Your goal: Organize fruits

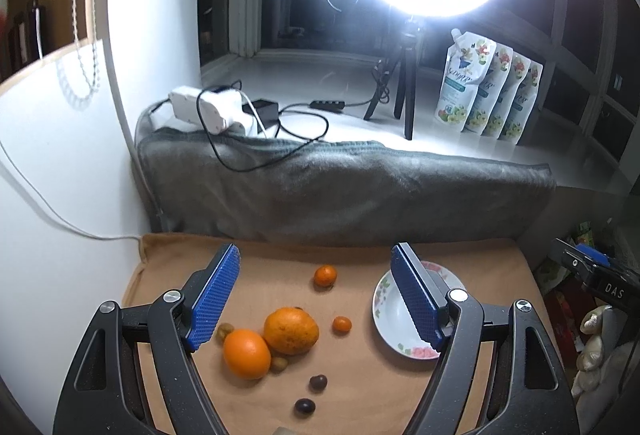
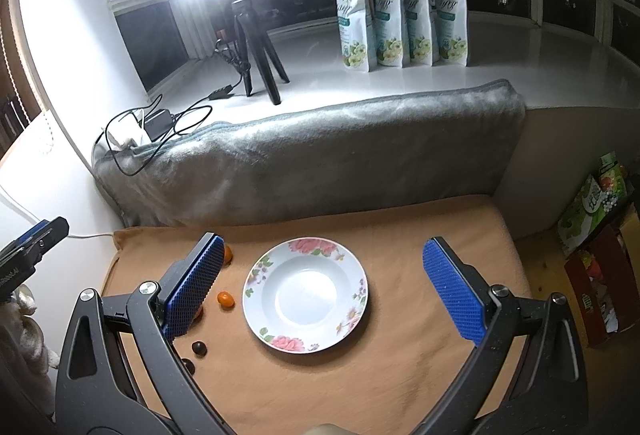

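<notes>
In the left wrist view, two large oranges lie together on a tan mat. A small mandarin and a kumquat lie farther back. Two dark fruits lie nearer. My left gripper is open above them, empty. A white floral plate sits empty on the mat; it also shows in the left wrist view. My right gripper is open above it, empty. A kumquat lies left of the plate.
A grey folded blanket borders the mat at the back. Behind it a white sill holds a ring light on a tripod, cables, a power strip and several refill pouches. Boxes stand on the right.
</notes>
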Tool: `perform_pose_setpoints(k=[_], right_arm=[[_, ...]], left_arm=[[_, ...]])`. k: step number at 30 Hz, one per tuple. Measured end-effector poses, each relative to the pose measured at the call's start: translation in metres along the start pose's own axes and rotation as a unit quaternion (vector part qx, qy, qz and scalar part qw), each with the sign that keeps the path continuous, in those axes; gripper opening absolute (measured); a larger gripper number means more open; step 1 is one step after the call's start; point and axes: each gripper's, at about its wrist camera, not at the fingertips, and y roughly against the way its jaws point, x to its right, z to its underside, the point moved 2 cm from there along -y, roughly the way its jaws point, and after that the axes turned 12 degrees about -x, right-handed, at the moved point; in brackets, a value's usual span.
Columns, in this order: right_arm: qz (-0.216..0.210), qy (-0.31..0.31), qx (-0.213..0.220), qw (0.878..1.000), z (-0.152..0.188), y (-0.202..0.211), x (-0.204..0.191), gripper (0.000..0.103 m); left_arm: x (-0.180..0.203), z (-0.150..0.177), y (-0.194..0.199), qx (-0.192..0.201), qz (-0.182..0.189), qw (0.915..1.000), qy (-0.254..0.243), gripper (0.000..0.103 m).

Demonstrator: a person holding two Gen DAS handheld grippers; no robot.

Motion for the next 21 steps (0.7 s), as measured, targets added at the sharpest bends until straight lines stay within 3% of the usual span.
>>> perform_pose_setpoints(k=[11,21], right_arm=[[-0.073,0.007,-0.053,0.996,0.006,-0.037,-0.017,0.102],[-0.146,0.013,-0.127,0.981,0.007,-0.094,-0.048,0.102]], left_arm=[[-0.036,0.022,-0.026,-0.057,0.027,0.9974,0.035,0.078],[-0.065,0.051,-0.063,-0.12,0.047,0.99,0.058,0.075]])
